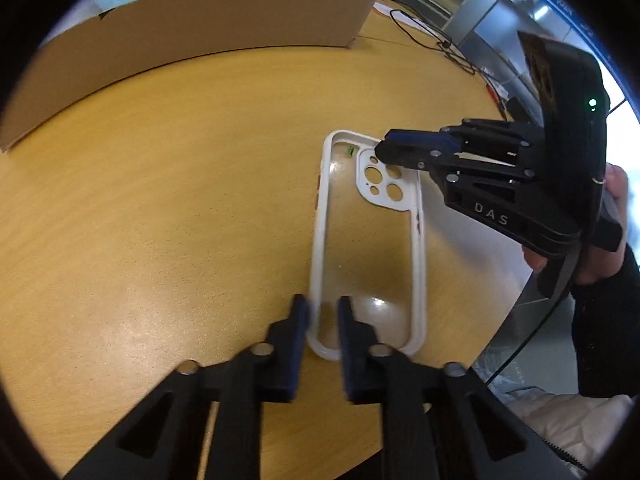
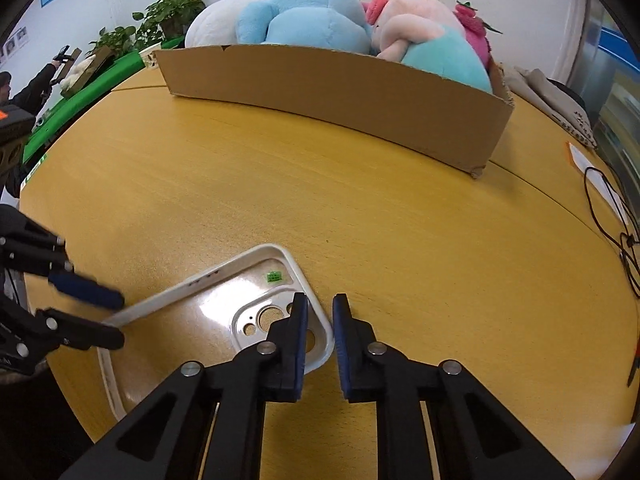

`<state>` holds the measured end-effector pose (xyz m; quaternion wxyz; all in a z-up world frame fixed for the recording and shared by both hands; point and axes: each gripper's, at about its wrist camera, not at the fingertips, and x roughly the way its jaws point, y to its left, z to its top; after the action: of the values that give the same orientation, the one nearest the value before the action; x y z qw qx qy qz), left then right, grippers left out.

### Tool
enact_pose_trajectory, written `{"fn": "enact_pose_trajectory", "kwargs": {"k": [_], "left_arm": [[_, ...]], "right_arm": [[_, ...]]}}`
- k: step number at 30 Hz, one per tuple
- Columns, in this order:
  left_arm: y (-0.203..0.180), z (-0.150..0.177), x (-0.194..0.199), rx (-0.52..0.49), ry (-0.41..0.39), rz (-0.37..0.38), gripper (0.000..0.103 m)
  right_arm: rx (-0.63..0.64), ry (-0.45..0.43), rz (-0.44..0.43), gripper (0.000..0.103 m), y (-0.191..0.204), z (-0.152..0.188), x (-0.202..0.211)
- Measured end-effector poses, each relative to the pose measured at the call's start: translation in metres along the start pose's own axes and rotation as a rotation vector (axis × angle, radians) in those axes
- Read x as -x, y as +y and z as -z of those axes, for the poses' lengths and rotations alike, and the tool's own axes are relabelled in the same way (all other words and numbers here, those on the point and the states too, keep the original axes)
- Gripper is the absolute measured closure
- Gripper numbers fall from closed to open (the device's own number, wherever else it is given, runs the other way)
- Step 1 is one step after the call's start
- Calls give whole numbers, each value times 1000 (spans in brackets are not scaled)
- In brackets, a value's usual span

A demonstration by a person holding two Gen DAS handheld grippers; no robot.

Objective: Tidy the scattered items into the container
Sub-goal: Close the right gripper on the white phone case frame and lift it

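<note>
On the desk (image 1: pixel 160 200), short of the cardboard box (image 2: pixel 328 92), we find the phone case (image 1: pixel 368 240) lying flat with its open side up, well apart from the box wall. At the case's bottom end we see our left gripper (image 1: pixel 323 312) with its fingers (image 1: pixel 298 320) parted, one on the outside of the case's white rim and the other inside it, so the rim sits in the gap; we cannot tell whether either finger touches it. At the case's camera-cutout end, our right gripper (image 2: pixel 320 312) stands the same way: fingers (image 2: pixel 298 320) apart, one over the cutout plate inside the case, the other outside the rim on bare desk, straddling that corner. A small green sticker (image 2: pixel 274 277) shows inside the case near that end. Beyond the case, the box holds plush toys (image 2: pixel 320 16), blue, pink and white, rising above its wall. To the right of the box, a black cable (image 2: pixel 612 220) lies on the desk.
</note>
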<state>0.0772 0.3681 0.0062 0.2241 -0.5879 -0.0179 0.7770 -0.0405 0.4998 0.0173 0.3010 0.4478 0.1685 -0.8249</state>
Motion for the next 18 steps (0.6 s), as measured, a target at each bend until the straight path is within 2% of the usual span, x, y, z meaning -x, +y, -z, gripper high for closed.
{"fn": "enact_pose_trajectory", "kwargs": {"k": [5, 10, 14, 18], "left_arm": [[10, 0, 6, 36, -10, 5, 97], [16, -6, 32, 39, -68, 6, 98], [21, -21, 64, 34, -130, 0, 98], [23, -40, 106, 11, -223, -27, 98]], "right_arm": [[-1, -24, 5, 89, 7, 2, 6], [11, -54, -11, 90, 12, -11, 8], [47, -105, -20, 90, 12, -33, 22], [129, -194, 10, 90, 22, -80, 48]]}}
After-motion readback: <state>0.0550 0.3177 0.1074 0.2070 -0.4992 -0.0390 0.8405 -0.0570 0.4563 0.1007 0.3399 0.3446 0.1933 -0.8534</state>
